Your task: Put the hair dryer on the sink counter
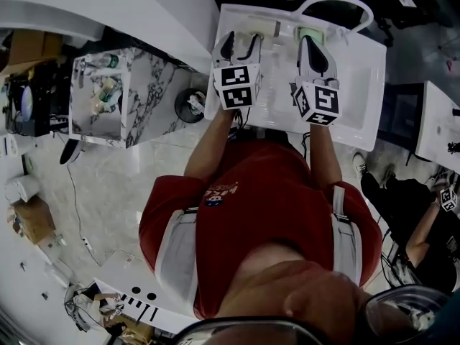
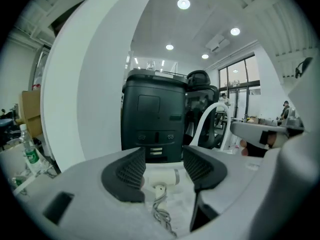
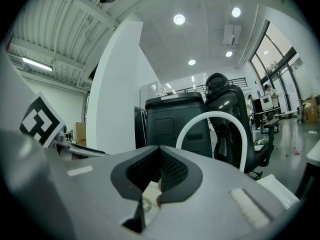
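Note:
A white hair dryer [image 2: 161, 177] lies on the white sink counter [image 1: 361, 74], its coiled cord [image 2: 163, 215] trailing toward the camera in the left gripper view. My left gripper [image 2: 164, 155] hovers just short of it, open, one jaw on each side of the dryer's body. In the head view that left gripper [image 1: 241, 46] is over the counter's far left part. My right gripper [image 1: 315, 50] is beside it, further right, with its jaws together. The right gripper view shows the right gripper [image 3: 160, 160] shut, nothing clearly held.
A white arched faucet [image 1: 338, 3] rises at the counter's far edge. Beyond it stand a black bin-like unit [image 2: 152, 119] and a black office chair [image 3: 226, 115]. A marble-patterned cabinet [image 1: 108, 95] stands to the left. Another person [image 1: 424, 218] sits at the right.

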### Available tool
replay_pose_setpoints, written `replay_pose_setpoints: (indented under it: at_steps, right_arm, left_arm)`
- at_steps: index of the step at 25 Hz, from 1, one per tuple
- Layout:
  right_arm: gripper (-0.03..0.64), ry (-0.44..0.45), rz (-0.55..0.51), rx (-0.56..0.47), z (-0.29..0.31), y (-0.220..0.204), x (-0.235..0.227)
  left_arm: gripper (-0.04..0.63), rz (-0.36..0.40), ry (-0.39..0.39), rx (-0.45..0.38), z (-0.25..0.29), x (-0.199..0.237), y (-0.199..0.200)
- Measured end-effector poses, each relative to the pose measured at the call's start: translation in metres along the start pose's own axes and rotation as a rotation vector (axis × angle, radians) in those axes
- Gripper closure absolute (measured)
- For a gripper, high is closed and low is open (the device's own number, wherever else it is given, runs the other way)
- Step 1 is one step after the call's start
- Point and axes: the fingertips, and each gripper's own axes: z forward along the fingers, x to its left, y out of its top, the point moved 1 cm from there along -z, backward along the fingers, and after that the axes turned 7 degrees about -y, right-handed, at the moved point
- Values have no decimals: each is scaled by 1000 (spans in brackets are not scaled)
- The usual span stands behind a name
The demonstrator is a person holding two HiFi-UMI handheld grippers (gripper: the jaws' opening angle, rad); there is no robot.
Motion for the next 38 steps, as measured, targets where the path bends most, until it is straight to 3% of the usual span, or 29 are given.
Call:
replay_pose_setpoints:
  at_steps: [16, 33, 38]
  right_arm:
    - [615, -18, 1, -24, -5, 7, -6]
    - [615, -27, -22, -54, -12, 15, -5]
    - [615, -25, -27, -55, -12, 16, -5]
  left_arm:
    - [357, 138, -1, -258, -43, -19, 55]
    - [377, 163, 2, -293, -41, -24, 56]
    - [420, 181, 4, -300, -39, -27, 56]
